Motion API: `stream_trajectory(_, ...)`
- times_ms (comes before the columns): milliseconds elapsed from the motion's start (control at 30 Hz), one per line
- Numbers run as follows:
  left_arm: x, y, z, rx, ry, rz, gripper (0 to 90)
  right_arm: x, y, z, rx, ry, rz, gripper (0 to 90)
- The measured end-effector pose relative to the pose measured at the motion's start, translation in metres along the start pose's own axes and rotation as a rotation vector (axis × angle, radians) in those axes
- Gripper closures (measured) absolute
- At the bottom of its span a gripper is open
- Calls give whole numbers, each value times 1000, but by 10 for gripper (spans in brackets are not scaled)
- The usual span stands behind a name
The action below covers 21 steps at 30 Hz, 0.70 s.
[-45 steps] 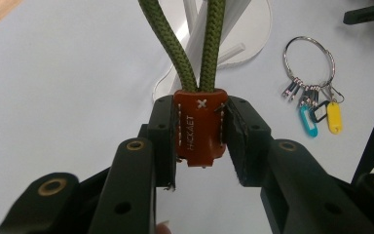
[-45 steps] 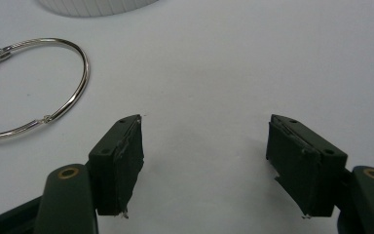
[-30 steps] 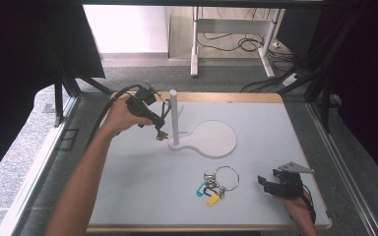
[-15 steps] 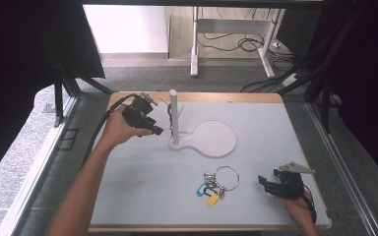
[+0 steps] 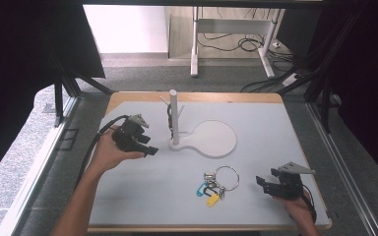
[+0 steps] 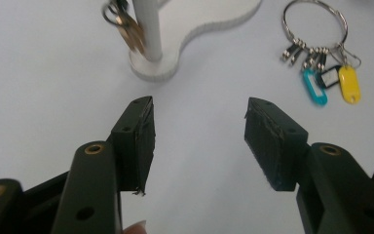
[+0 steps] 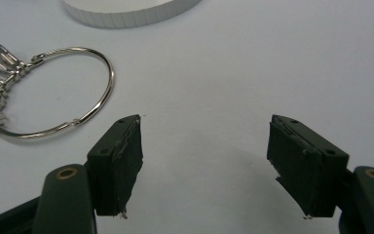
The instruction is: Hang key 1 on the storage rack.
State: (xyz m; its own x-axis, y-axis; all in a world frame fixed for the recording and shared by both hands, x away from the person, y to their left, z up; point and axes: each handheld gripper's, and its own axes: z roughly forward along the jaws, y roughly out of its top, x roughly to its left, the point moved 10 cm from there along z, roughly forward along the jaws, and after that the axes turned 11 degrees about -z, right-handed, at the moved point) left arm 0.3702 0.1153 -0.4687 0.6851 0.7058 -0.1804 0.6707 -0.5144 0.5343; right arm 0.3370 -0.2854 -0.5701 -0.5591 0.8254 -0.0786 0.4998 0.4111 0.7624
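A white stand (image 5: 174, 118) with an upright post rises from a flat white base (image 5: 215, 138) at the table's middle; keys (image 6: 126, 29) hang on the post's side peg. A large key ring (image 5: 226, 177) with small snap hooks and blue and yellow tags (image 6: 328, 83) lies on the mat in front of the base. My left gripper (image 5: 147, 146) sits open just left of the post, jaws pointing toward it, nothing between them (image 6: 199, 136). My right gripper (image 5: 266, 183) rests open right of the key ring (image 7: 53, 92), its jaws empty (image 7: 204, 161).
The white mat (image 5: 142, 196) lies on a wooden table (image 5: 197, 96) bounded by black frame posts. A desk frame with cables (image 5: 236, 44) stands on the floor beyond.
My left gripper has drawn back from the post, moving left and toward the person, away from the hanging keys. The right gripper has stayed put.
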Motion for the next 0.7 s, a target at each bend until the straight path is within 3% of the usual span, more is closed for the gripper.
stream_trajectory(133,-5,-18,2,-42,-19,-37,459,4,0,2,4,12,-21,282)
stream_trajectory(200,-5,-33,7,-19,7,-31,458,5,0,2,6,11,-26,282)
stream_trajectory(267,-7,-42,10,-14,5,-35,458,5,1,1,2,12,-25,285)
stream_trajectory(433,-11,-63,16,-29,14,-36,459,9,7,-3,-19,16,-48,289)
stream_trajectory(700,-18,-87,33,-30,-22,-61,456,18,7,3,3,45,-83,300)
